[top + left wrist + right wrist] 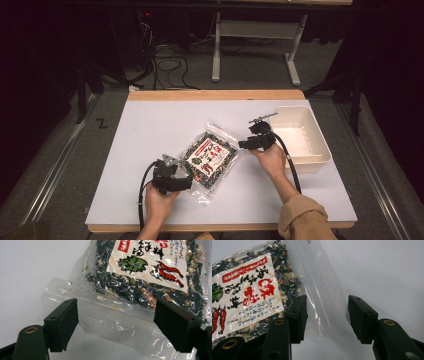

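A clear plastic bag of dark dried food (209, 156) with a white label showing red shrimp lies flat near the middle of the white table (150, 130). My left gripper (182, 179) sits at the bag's near left corner. In the left gripper view its jaws stand open on either side of the bag's (140, 277) empty clear edge, midpoint (116, 320). My right gripper (246, 144) is at the bag's right edge. In the right gripper view it (327, 315) is open around the bag's (249, 295) clear sealed strip.
A cream rectangular bin (300, 137) stands at the table's right side, just behind the right hand. The table's wooden edge (215, 95) runs along the back. Cables (170, 65) and a desk frame (255, 45) are on the floor beyond.
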Demonstrator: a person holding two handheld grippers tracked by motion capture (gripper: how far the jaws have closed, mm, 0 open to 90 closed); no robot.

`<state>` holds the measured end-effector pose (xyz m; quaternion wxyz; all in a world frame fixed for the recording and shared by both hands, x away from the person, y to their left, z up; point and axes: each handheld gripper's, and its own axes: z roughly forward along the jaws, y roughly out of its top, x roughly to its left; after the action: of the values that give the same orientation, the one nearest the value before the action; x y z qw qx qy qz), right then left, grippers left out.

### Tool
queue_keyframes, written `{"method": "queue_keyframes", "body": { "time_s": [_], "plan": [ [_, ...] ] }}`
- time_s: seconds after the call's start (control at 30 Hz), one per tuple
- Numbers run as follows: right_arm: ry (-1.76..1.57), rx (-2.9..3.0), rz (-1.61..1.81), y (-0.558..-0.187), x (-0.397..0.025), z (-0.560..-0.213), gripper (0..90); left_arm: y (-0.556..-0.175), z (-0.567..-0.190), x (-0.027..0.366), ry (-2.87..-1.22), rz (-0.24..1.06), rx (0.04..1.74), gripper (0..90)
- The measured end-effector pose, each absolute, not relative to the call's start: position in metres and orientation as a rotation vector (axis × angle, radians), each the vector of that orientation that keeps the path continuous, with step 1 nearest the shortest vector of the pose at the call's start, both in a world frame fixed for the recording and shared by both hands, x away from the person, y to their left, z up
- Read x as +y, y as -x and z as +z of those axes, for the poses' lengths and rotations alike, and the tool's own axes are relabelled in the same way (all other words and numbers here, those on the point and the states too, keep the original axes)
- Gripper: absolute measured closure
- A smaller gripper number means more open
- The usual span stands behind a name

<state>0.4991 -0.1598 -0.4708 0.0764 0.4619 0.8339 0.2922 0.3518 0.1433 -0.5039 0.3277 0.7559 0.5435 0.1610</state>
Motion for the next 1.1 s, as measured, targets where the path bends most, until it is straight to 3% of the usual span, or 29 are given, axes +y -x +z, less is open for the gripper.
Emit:
{"method": "queue_keyframes", "body": {
  "time_s": [0.3,0.83,1.1],
  "plan": [
    [-1.421,2.538,0.919,-0.504,-0.156,-0.48,55.5,-0.352,-0.504,0.143,-1.981,0.427,1.421,20.5],
    [-1.317,2.538,0.921,-0.497,-0.157,-0.474,89.0,-0.351,-0.505,0.143,-1.986,0.417,1.407,19.9],
    [-1.279,2.523,0.948,-0.494,-0.16,-0.466,89.8,-0.351,-0.506,0.142,-1.991,0.423,1.394,20.1]
  ]
}}
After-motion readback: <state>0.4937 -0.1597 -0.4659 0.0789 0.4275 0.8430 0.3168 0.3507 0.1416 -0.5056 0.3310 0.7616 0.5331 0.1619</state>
